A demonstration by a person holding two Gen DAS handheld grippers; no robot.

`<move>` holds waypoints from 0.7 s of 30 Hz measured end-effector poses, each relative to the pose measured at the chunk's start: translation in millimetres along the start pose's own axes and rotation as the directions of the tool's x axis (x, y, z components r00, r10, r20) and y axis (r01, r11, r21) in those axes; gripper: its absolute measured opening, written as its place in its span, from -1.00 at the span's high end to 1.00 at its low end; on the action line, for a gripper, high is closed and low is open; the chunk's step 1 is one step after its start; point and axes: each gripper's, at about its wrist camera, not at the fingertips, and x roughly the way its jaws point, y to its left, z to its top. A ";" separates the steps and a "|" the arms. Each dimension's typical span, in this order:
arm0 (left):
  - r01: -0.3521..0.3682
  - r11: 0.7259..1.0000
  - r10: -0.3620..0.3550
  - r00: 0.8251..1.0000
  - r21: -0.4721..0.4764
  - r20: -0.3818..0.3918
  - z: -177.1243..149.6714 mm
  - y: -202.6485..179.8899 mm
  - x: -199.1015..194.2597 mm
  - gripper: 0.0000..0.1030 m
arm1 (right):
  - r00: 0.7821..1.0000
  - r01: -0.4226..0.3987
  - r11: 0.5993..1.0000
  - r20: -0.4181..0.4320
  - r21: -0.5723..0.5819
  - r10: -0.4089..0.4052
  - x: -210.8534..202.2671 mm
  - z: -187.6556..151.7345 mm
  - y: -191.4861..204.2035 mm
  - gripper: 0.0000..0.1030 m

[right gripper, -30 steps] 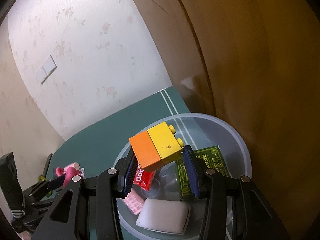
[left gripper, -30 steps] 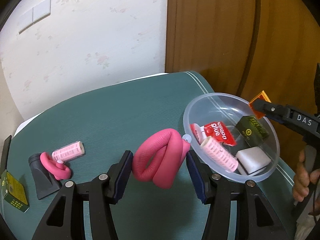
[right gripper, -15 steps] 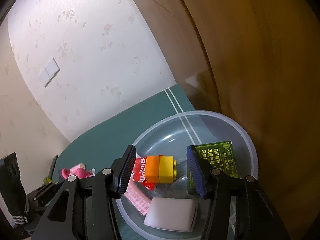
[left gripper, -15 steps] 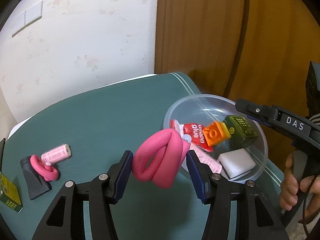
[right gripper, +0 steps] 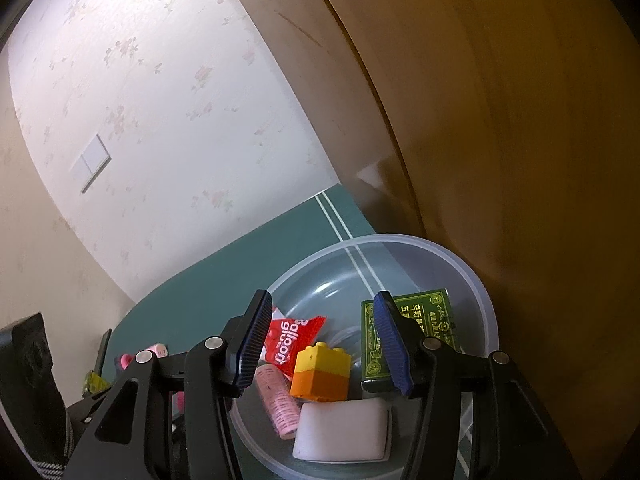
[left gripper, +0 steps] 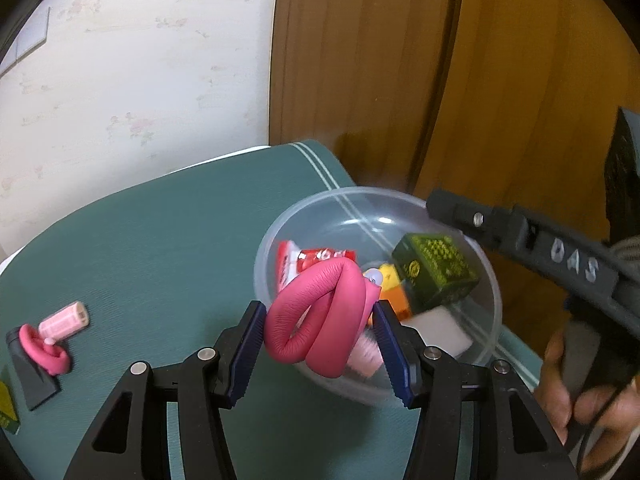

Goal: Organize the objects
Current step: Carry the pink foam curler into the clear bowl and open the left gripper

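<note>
My left gripper is shut on a twisted pink foam hair curler and holds it over the near rim of a clear plastic bowl. My right gripper is open and empty above the bowl. In the bowl lie an orange-and-yellow toy block, a red balloon glue packet, a green box, a pink hair roller and a white sponge.
The bowl stands at the right end of a green-covered table. At its left lie a pink roller, a second pink curler on a black wedge and a green box. A wooden door rises behind.
My right gripper opened and dropped the orange-and-yellow block into the bowl, where it now rests. My left gripper carried the pink curler to the right, over the bowl's rim.
</note>
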 end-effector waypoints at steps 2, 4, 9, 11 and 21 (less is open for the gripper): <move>0.001 1.000 -0.001 1.000 -0.020 0.011 4.6 0.5 3.9 -0.19 | 1.000 0.001 1.000 0.003 -0.004 -0.001 -0.4 -0.2 -0.6 -0.06; 0.009 1.000 -0.008 1.000 -0.030 0.030 6.4 1.0 6.6 -0.59 | 1.000 0.004 1.000 0.003 -0.004 -0.004 0.3 -0.4 -0.1 -0.06; -0.012 0.998 0.016 0.997 -0.056 0.076 3.3 11.2 0.0 -0.90 | 1.000 0.010 1.000 0.008 0.003 -0.010 0.4 0.8 -3.0 -0.06; -0.014 0.997 0.020 0.996 -0.074 0.085 2.8 17.1 -5.1 -0.90 | 1.000 0.008 1.000 0.009 0.001 -0.008 1.1 1.0 -3.2 -0.06; -0.044 0.990 0.052 0.997 -0.131 0.062 -5.1 36.2 -8.6 -0.90 | 1.000 0.010 1.000 0.009 -0.006 -0.010 2.7 1.3 -2.7 -0.06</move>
